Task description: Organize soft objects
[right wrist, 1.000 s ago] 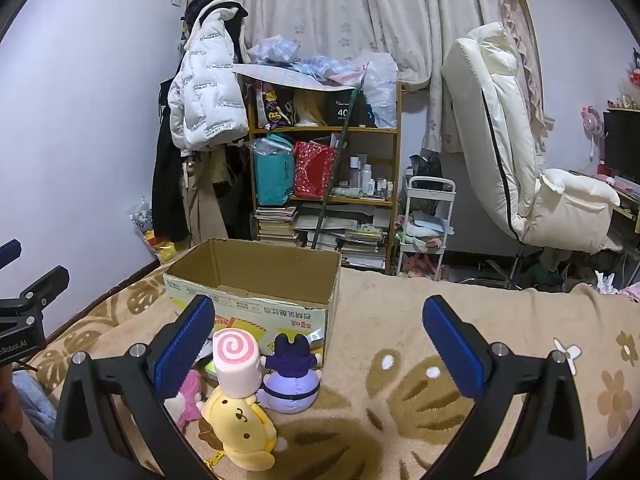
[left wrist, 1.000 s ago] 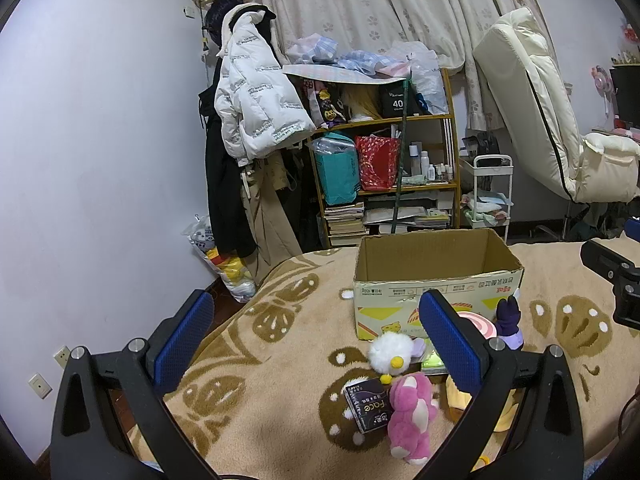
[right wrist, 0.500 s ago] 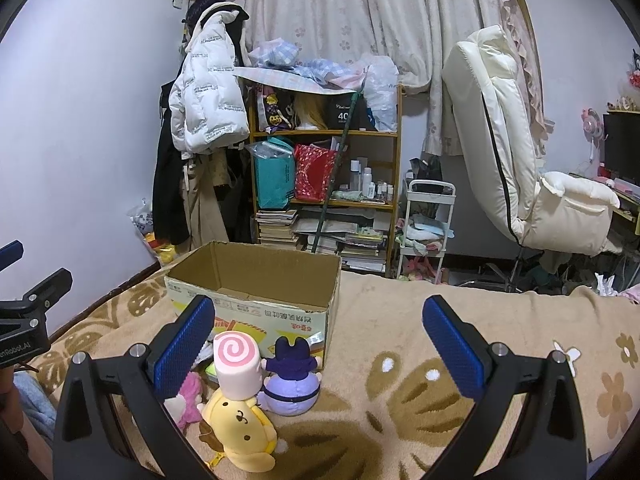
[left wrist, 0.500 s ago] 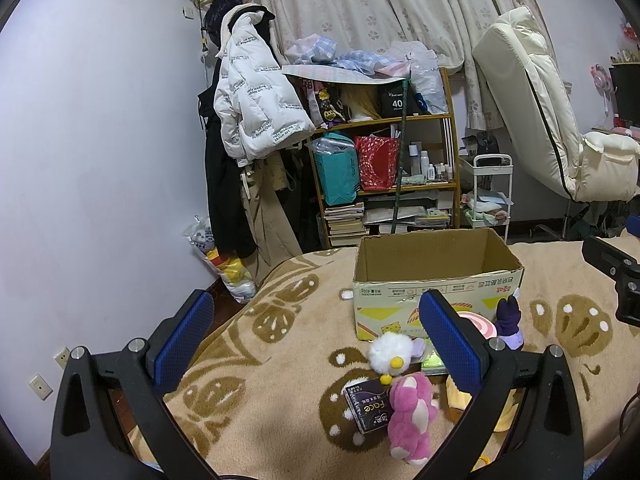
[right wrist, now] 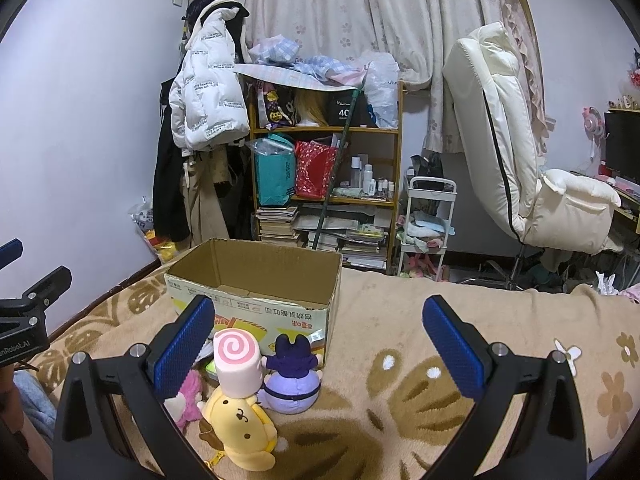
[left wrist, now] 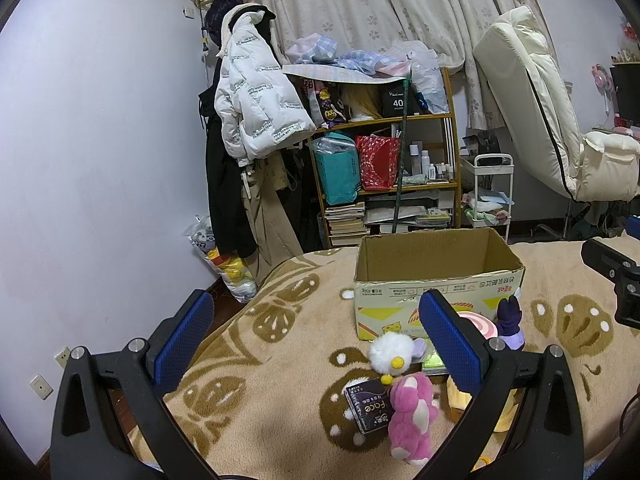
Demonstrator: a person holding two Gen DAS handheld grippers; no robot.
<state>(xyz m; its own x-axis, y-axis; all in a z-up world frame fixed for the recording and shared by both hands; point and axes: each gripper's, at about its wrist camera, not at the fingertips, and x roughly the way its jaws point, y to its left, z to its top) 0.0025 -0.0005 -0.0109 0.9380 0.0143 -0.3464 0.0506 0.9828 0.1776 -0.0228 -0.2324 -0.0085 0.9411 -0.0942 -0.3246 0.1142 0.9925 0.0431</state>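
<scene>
An open cardboard box [left wrist: 436,276] [right wrist: 256,284] stands on a tan patterned blanket. In front of it sits a cluster of plush toys: a pink bear [left wrist: 412,412], a white fluffy chick [left wrist: 390,352], a pink-swirl roll [right wrist: 237,362], a purple doll [right wrist: 294,376] and a yellow dog [right wrist: 240,428]. A black packet [left wrist: 368,404] lies beside the pink bear. My left gripper [left wrist: 316,336] is open above the blanket, left of the toys. My right gripper [right wrist: 316,344] is open and holds nothing, with the toys at its left finger.
The blanket [right wrist: 400,392] spreads to the right of the toys. Behind the box stand a cluttered wooden shelf [right wrist: 328,168], a white cart [right wrist: 426,224], hanging coats [left wrist: 256,92] and a cream recliner chair [right wrist: 532,176]. A wall runs along the left.
The right wrist view has tilted slightly; the toys and box stay put. Both grippers remain open.
</scene>
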